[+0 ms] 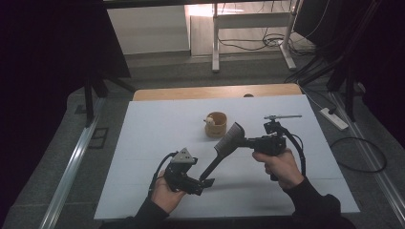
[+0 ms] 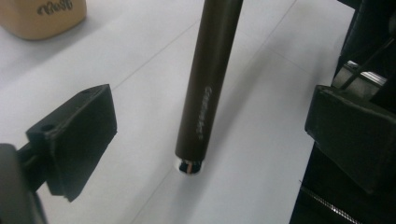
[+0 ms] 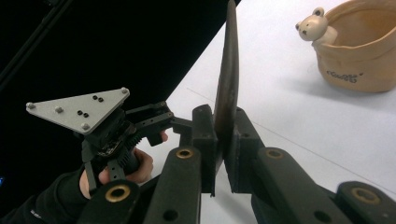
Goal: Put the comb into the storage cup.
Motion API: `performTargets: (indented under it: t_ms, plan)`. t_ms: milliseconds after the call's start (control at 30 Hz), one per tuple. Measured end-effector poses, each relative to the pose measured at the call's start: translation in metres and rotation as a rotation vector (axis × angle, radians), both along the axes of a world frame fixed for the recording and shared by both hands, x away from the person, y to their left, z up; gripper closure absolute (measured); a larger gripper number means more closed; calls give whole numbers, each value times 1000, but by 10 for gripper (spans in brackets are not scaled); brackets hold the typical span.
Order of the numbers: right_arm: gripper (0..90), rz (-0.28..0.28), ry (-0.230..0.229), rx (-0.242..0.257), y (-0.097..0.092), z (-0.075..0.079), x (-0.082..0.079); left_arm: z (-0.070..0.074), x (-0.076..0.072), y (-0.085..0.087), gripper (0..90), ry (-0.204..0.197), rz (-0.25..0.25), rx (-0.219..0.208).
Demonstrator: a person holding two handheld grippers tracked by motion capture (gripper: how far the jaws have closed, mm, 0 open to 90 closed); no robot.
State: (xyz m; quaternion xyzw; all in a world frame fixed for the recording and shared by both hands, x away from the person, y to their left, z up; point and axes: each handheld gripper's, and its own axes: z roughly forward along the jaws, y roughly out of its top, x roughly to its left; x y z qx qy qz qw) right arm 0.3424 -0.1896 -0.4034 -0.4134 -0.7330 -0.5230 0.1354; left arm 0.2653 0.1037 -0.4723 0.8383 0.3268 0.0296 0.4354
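White tabletop (image 1: 157, 124): comb (image 1: 228, 142) clamped in right gripper (image 3: 226, 154) jaws; handle between parted left gripper (image 2: 205, 126) jaws, untouched.

The comb (image 1: 224, 150) slants across the middle of the counter (image 1: 157, 124), its handle end hanging between the spread jaws of the left tool (image 1: 206, 183) with bare gaps on either side, while its broad head is pinched in the right tool (image 1: 244, 141). Just beyond the head stands the tan cup (image 1: 216, 124), narrowing the way forward there. To the far left, far right and along the near edge, the white surface lies open.
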Motion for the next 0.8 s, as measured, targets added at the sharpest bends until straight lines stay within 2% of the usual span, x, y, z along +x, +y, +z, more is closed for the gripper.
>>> performTargets:
  t_ms: [133,600,800]
  plan:
    - [843,-5,-10,-5,-1,0,1,-1,0,4,12,4,2,7]
    - [842,-22,-39,-14,-6,3,6,-3,-4,24,4,6,19,-12]
    - [842,-33,-54,-13,-8,5,8,0,-8,38,4,5,53,-21]
